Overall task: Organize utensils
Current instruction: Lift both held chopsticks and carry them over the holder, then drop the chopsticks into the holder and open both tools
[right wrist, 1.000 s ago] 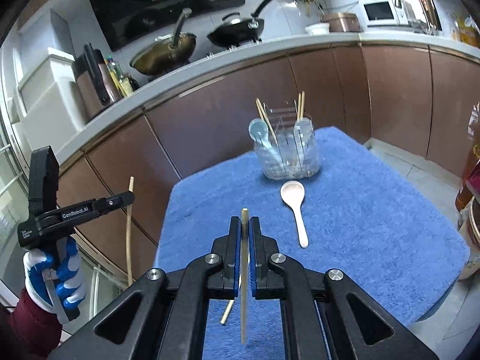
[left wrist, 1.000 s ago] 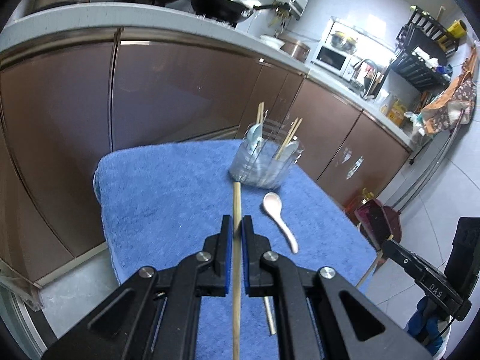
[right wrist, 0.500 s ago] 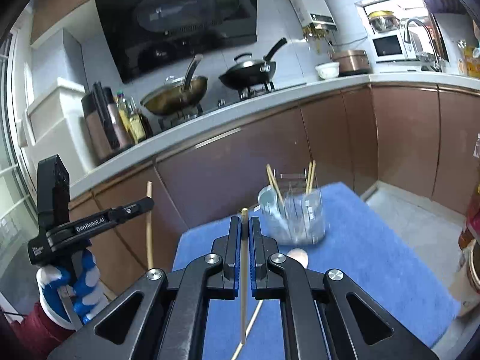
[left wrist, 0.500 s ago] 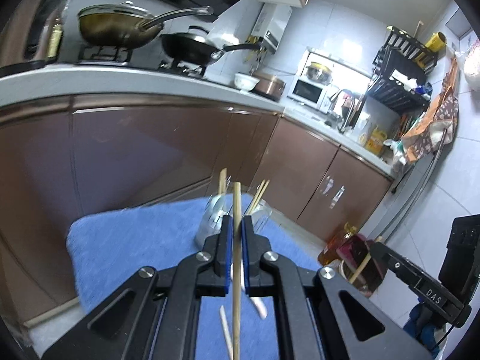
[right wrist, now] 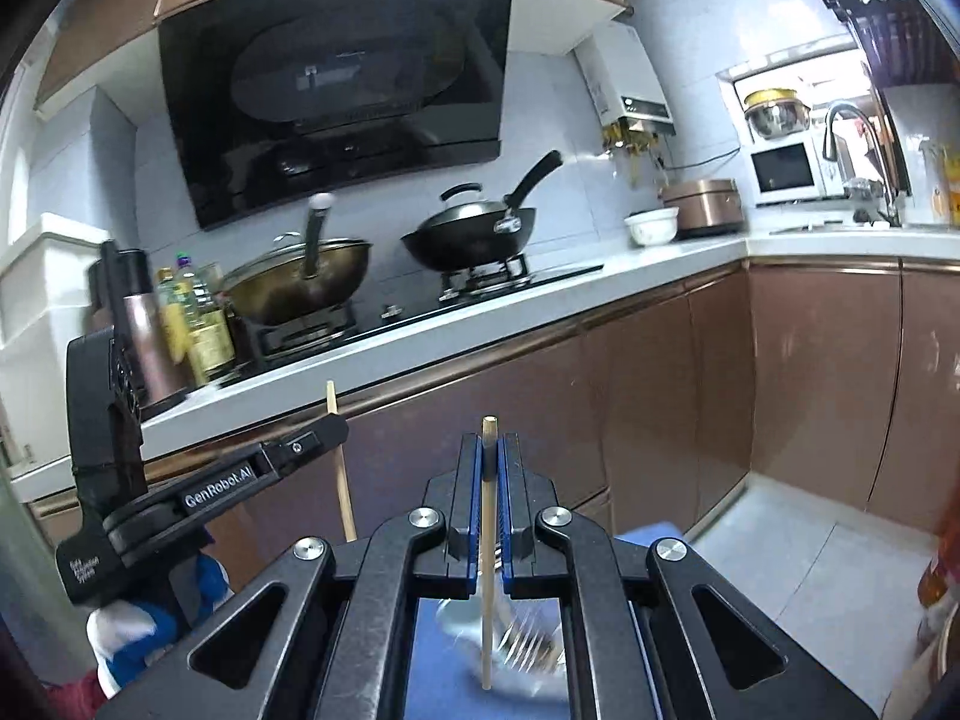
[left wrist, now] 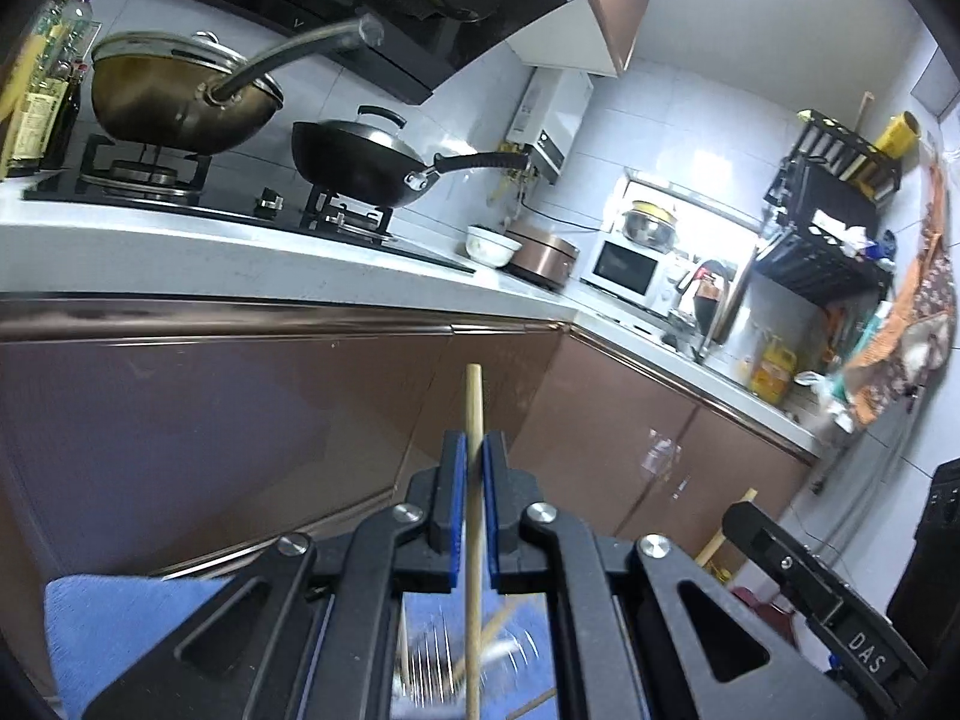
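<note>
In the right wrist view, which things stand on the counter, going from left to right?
Oil bottles → brass wok → black wok → white bowl → copper rice cooker → white microwave → tap.

Pale tan chopstick [left wrist: 474, 516] sits between the left gripper's [left wrist: 472, 456] blue pads [left wrist: 458, 510]; below it, blue towel [left wrist: 120, 618]. Ahead, brown cabinets [left wrist: 210, 420], 1 black wok [left wrist: 354, 165].
</note>
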